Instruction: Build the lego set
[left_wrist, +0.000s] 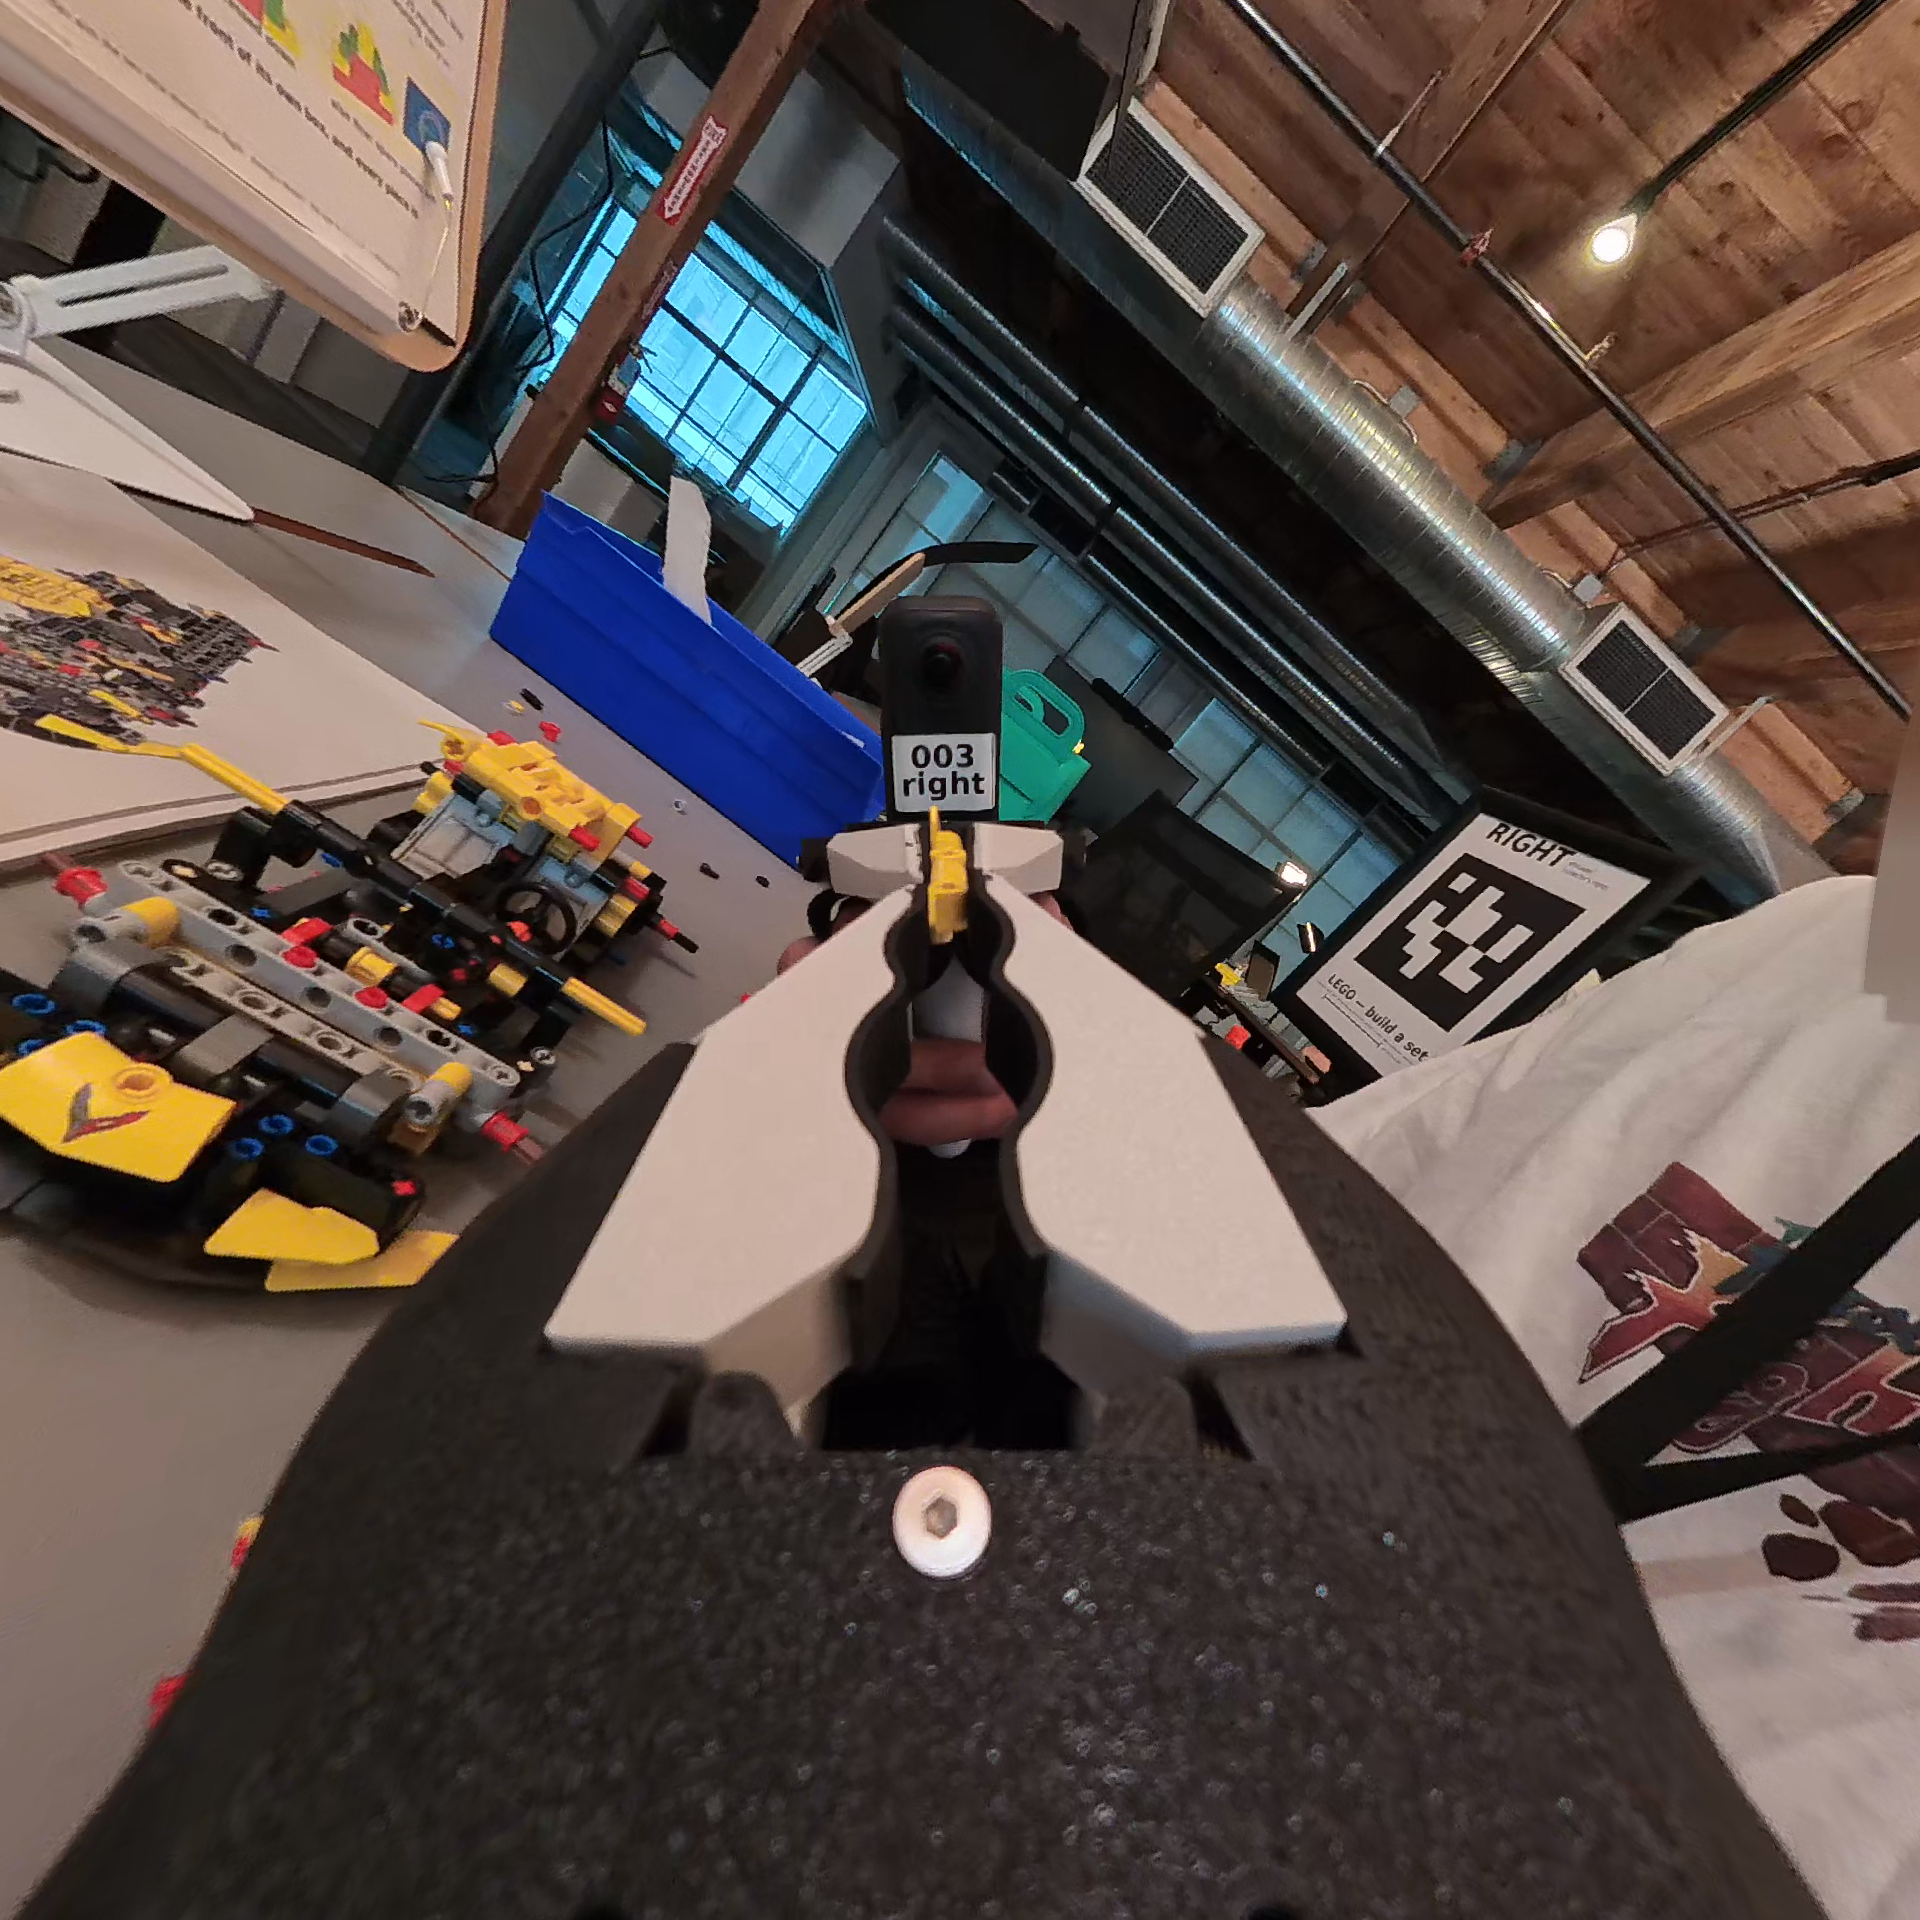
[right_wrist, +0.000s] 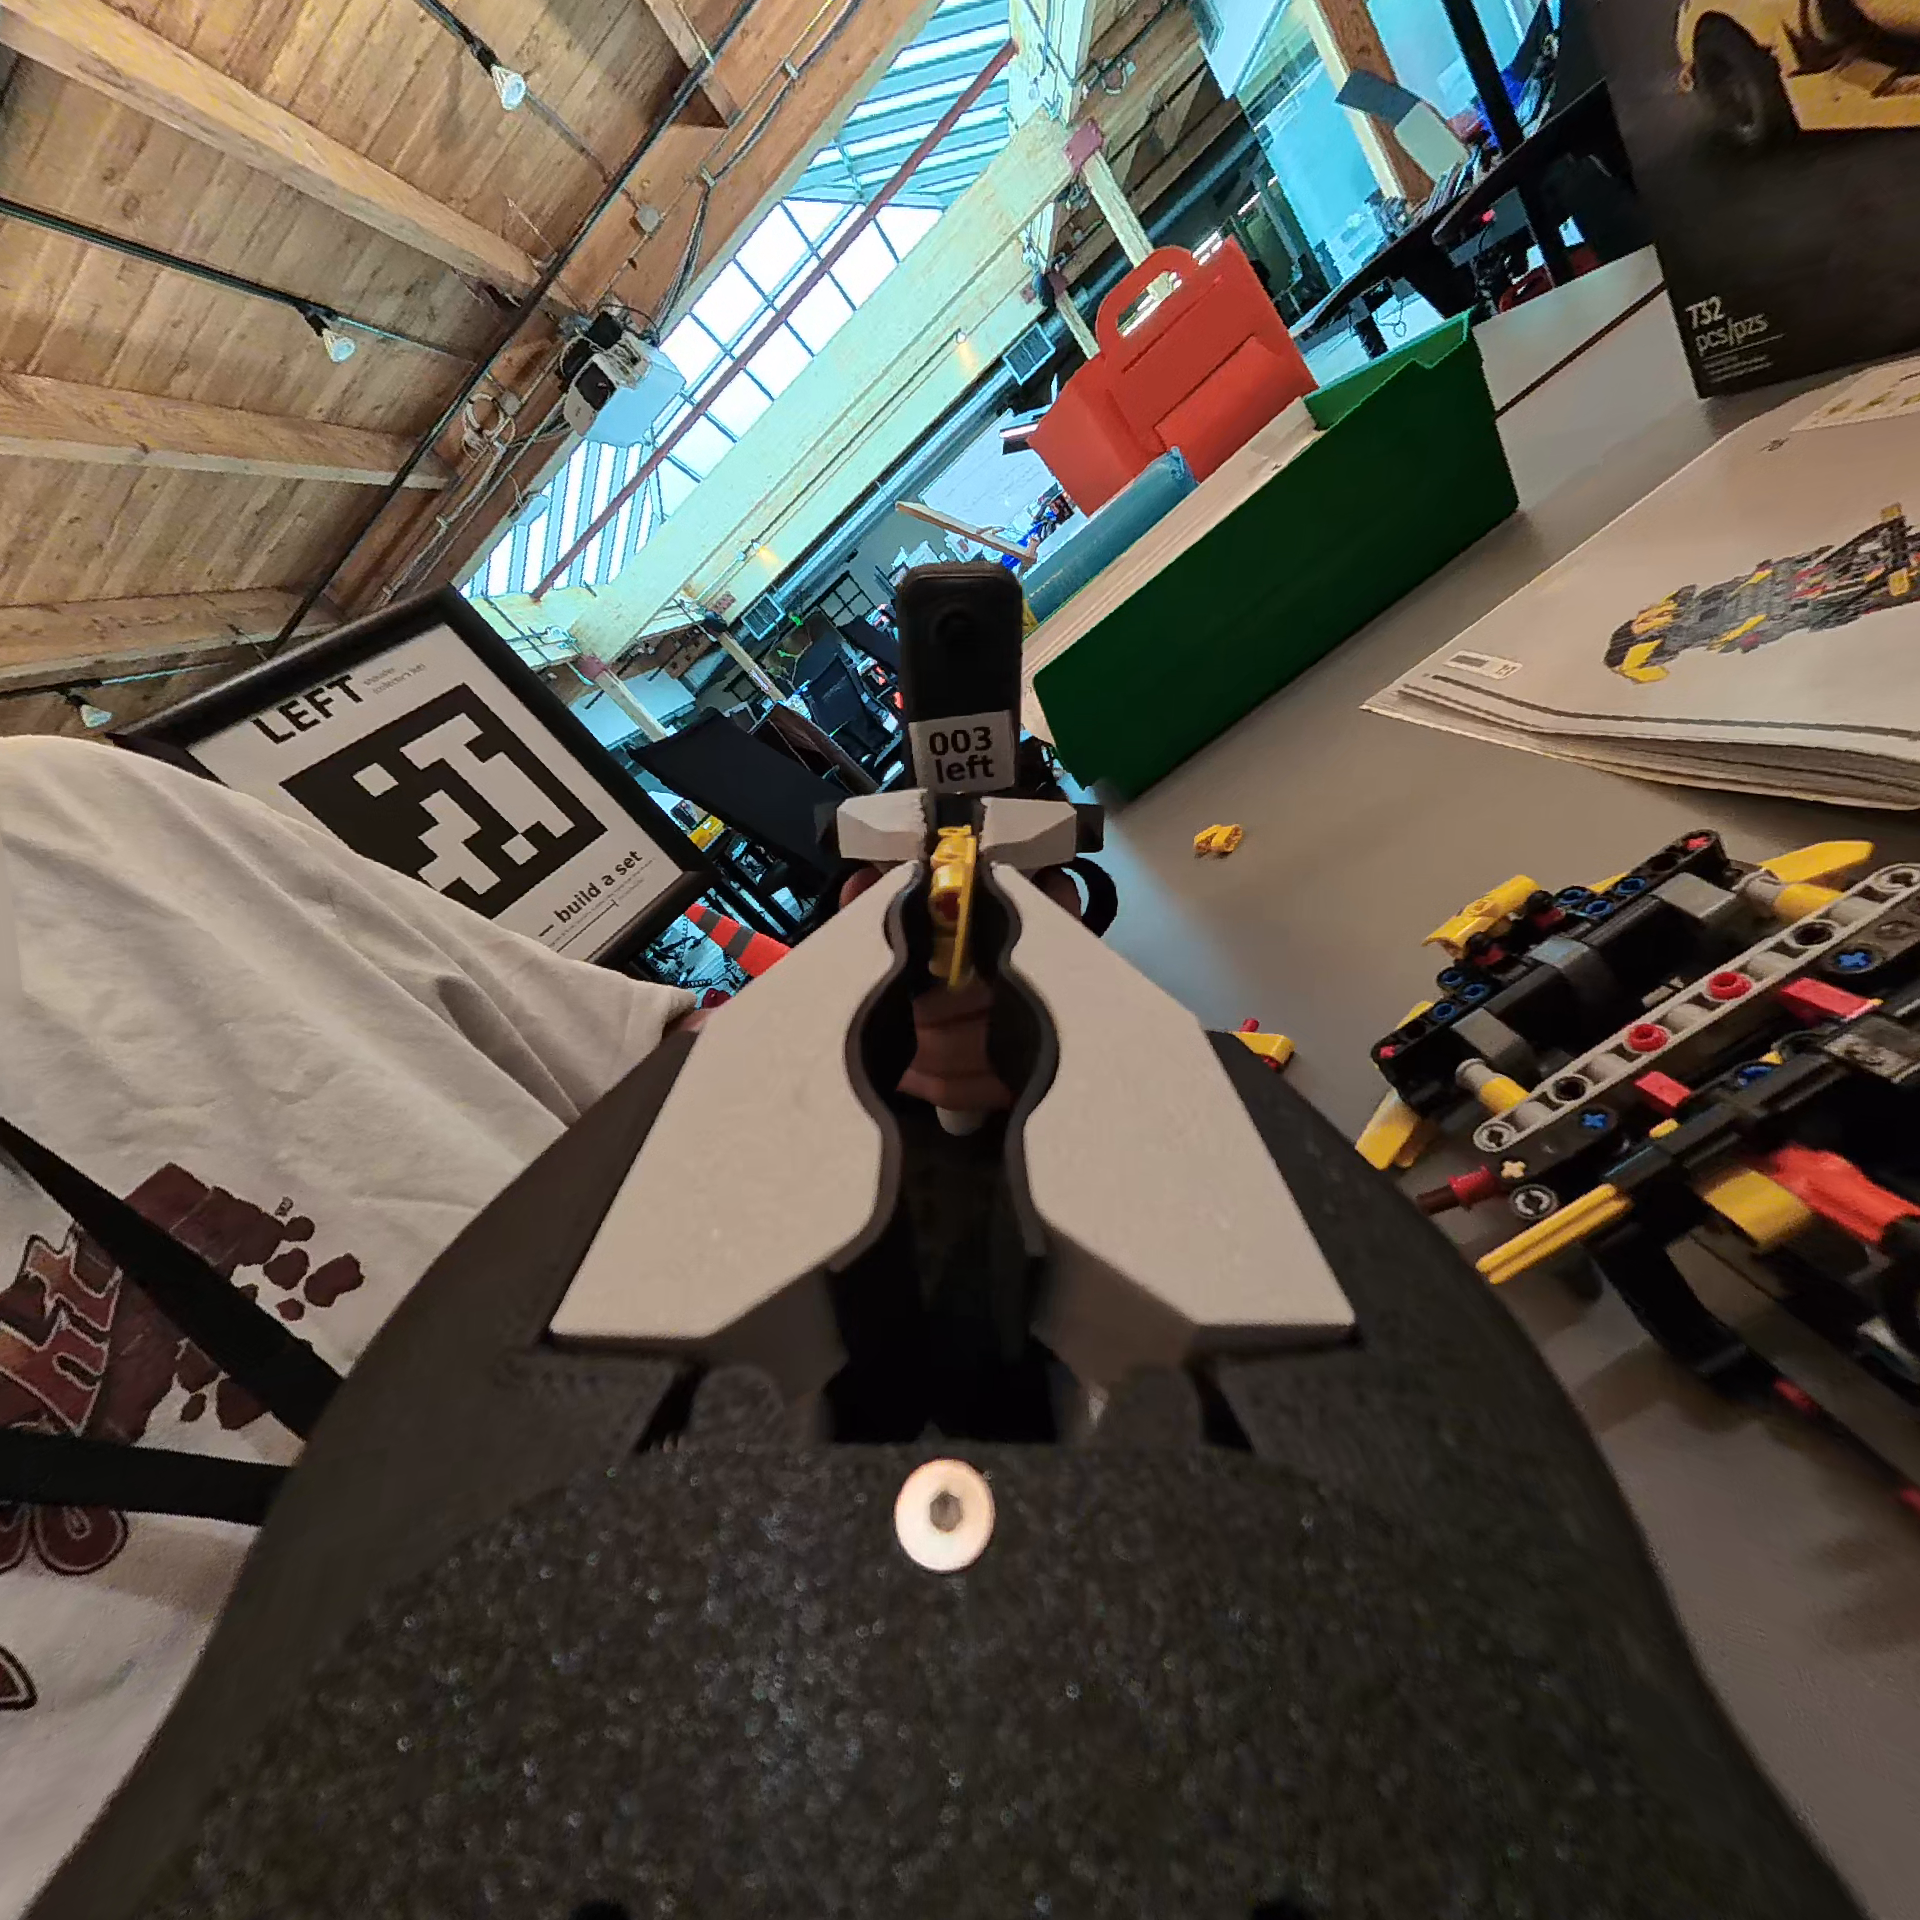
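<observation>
- Left gripper (left_wrist: 943, 904) and right gripper (right_wrist: 951, 914): tip to tip above the table, pale wedge fingers with black scalloped pads, both pinching one small yellow piece (left_wrist: 945, 883).
- Left wrist view only: glossy blue bin (left_wrist: 665, 665).
- Right wrist view only: green bin (right_wrist: 1278, 582), orange case (right_wrist: 1164, 364), loose yellow part (right_wrist: 1218, 837).
- Studded yellow-black-grey car chassis (left_wrist: 312, 997) lies on the grey table (left_wrist: 156, 1455), beside the instruction booklet (right_wrist: 1683, 665).
</observation>
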